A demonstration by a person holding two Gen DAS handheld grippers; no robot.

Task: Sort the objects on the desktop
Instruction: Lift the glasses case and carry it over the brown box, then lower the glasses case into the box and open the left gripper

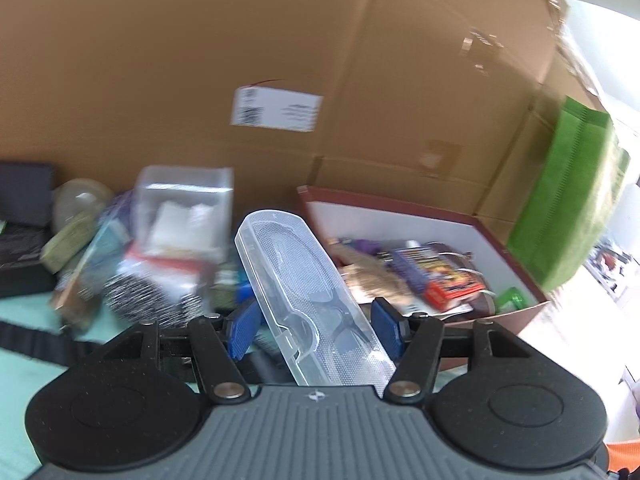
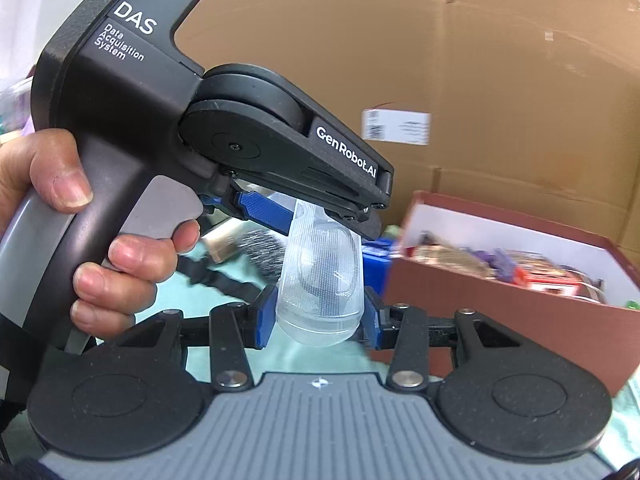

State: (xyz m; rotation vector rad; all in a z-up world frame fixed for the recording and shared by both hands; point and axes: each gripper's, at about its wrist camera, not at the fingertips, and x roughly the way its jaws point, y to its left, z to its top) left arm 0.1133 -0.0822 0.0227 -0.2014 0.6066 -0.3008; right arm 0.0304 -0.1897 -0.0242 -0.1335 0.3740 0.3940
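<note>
A clear plastic glasses case with dark-framed glasses inside is held in the air between both grippers. My left gripper has its blue pads on either side of the case, with a little gap showing. My right gripper is shut on the case's rounded end. The left gripper's body fills the right wrist view, with the person's hand on its handle. A red-walled box holding sorted items lies to the right.
A large cardboard box stands behind. A pile of clutter with a clear plastic container, bags and a spiky brush lies left on the teal desk mat. A green bag stands at right. A black strap crosses the mat.
</note>
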